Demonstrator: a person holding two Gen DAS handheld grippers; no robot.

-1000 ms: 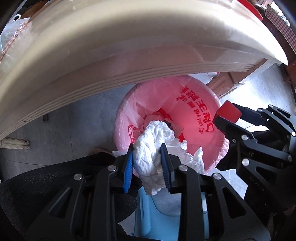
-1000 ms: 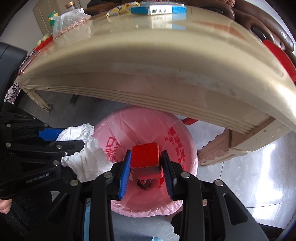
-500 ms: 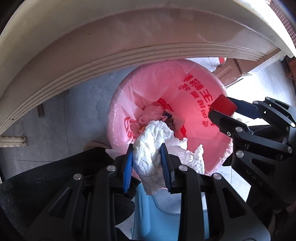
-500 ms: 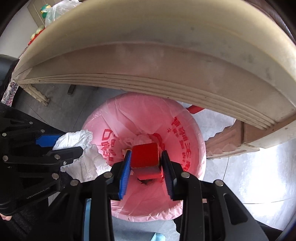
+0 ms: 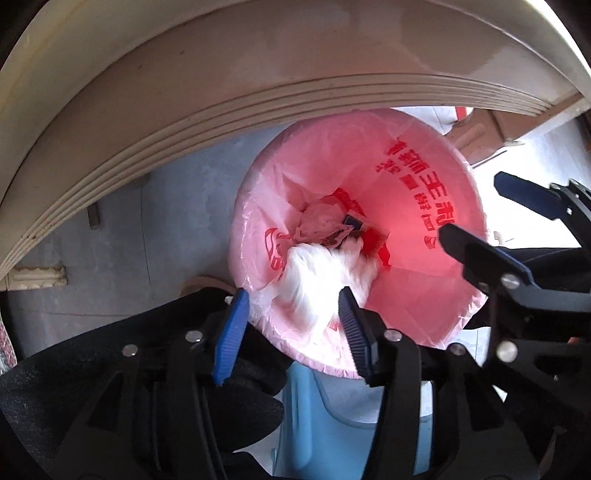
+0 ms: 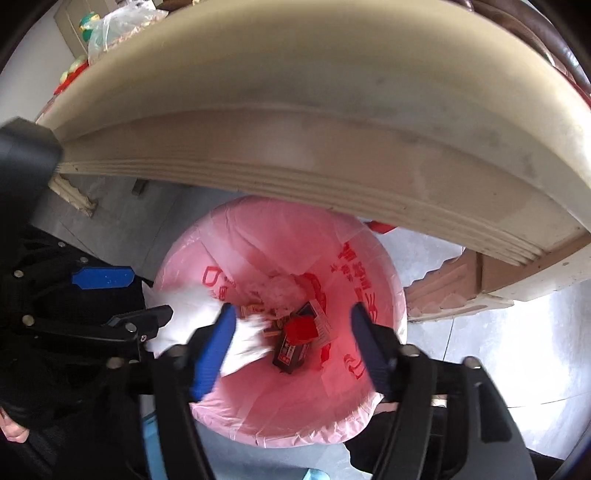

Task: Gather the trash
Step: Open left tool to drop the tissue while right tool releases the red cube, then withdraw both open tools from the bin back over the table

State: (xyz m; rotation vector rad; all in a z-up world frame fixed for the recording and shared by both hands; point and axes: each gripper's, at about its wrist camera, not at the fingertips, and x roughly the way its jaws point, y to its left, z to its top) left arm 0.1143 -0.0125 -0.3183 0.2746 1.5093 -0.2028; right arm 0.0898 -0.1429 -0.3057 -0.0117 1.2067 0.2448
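Observation:
A bin lined with a pink bag (image 5: 436, 173) (image 6: 280, 413) stands on the floor under the table edge. My left gripper (image 5: 293, 306) hangs over its near rim, jaws opening; the white crumpled tissue (image 5: 321, 277) (image 6: 192, 306) is blurred, free of the pads and dropping into the bag. My right gripper (image 6: 290, 328) is above the bin, jaws opening, with the red box (image 6: 301, 330) loose below them among wrappers at the bottom. The right gripper (image 5: 480, 229) shows at the right of the left wrist view; the left gripper (image 6: 129, 295) at the left of the right wrist view.
The cream table edge (image 5: 258, 74) (image 6: 314, 122) overhangs the bin's far side. Grey tiled floor (image 5: 155, 229) lies around it. A table leg (image 6: 461, 291) stands right of the bin. A light blue object (image 5: 332, 424) sits beneath my left gripper. A bagged item (image 6: 118, 26) rests on the tabletop.
Both grippers went from shut to open. The tissue left the left pads and is falling into the bag. The red box left the right pads and lies in the bin.

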